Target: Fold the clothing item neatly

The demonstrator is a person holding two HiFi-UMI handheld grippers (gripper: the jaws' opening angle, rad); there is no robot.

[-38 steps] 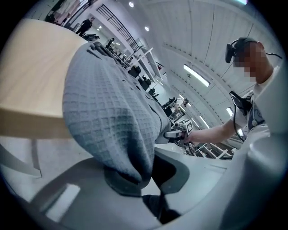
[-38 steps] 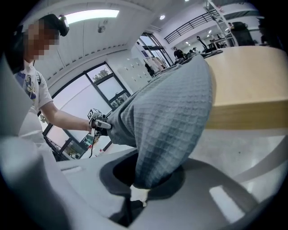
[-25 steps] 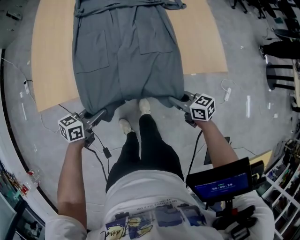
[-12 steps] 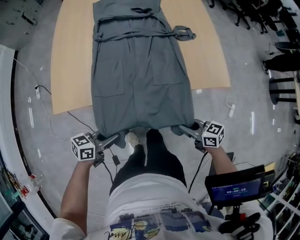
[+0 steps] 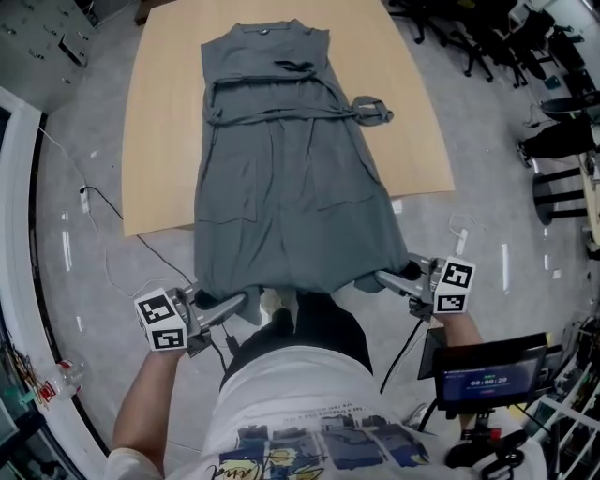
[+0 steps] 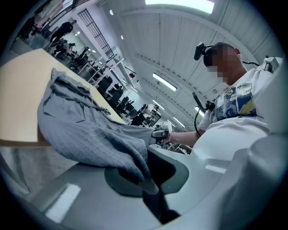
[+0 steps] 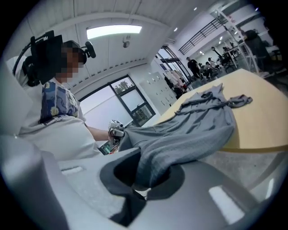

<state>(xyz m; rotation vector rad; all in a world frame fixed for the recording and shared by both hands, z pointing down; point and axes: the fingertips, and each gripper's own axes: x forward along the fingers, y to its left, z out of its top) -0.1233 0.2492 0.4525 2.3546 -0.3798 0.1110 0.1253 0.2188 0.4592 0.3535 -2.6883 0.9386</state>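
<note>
The grey dress (image 5: 286, 187) is lying lengthwise on the desk (image 5: 159, 122), hem overhanging the near edge; left hand-held gripper (image 5: 242, 302) and right hand-held gripper (image 5: 382, 278) are each clenching a hem corner.

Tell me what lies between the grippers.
In the head view, the hem of the grey dress stretches from the left gripper to the right gripper, both shut on it; a shoe shows below.

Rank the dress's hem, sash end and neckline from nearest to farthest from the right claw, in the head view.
1. The hem, pinched in the right claw, off the table's near edge.
2. The sash end, right side, mid-table.
3. The neckline, far end.
</note>
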